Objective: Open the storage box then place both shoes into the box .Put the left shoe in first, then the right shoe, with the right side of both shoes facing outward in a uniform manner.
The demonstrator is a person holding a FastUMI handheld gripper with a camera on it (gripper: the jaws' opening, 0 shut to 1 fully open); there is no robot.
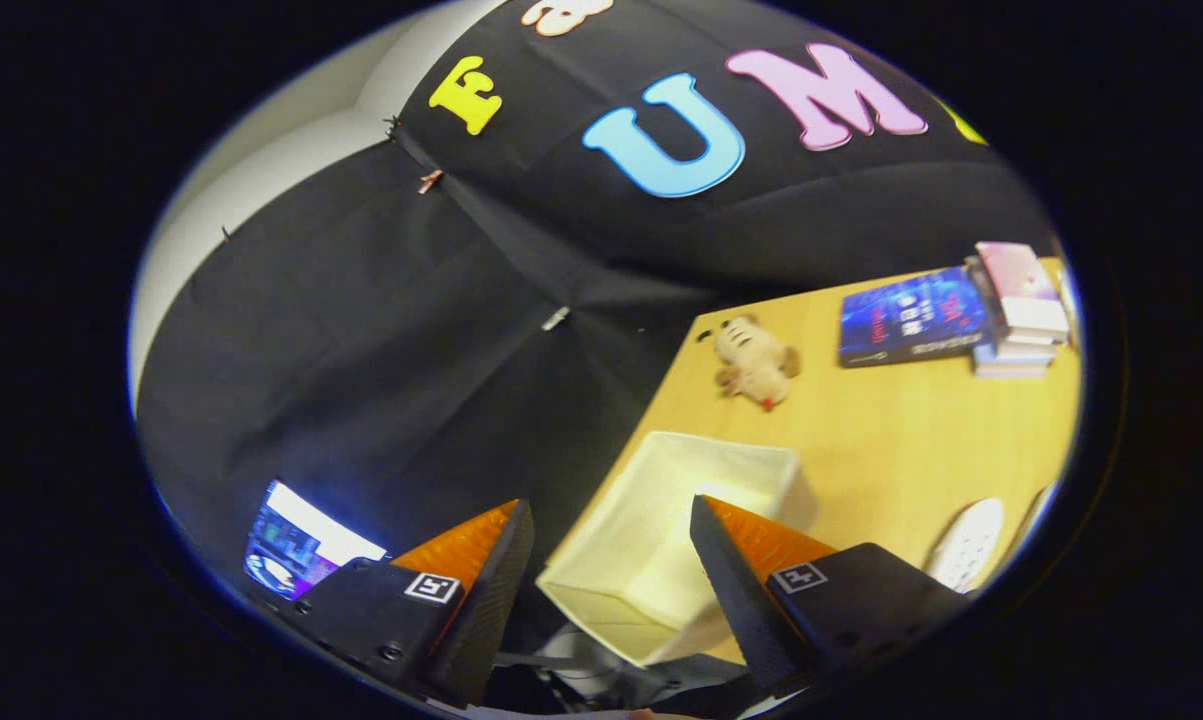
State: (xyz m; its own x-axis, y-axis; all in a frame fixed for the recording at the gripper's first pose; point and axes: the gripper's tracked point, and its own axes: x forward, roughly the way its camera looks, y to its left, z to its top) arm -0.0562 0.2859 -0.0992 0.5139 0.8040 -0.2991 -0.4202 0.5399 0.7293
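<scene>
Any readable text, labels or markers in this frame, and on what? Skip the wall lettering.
Blue hardcover book on the wooden table: cover print, too blurred to read.
Stacked pale books beside it: no legible text.
Lit screen near the fingers: not read off.
Gripper, jaws open and empty over the cream fabric storage box: square black-and-white markers on both finger bases, patterns only, no words.
Plush toy, white shoe: no text.

No wording can be read. The blue book (911, 318), at two o'clock on the worktop (891, 440), bears print too blurred; each finger of the tongs (611, 520) carries a square marker, no text.
</scene>
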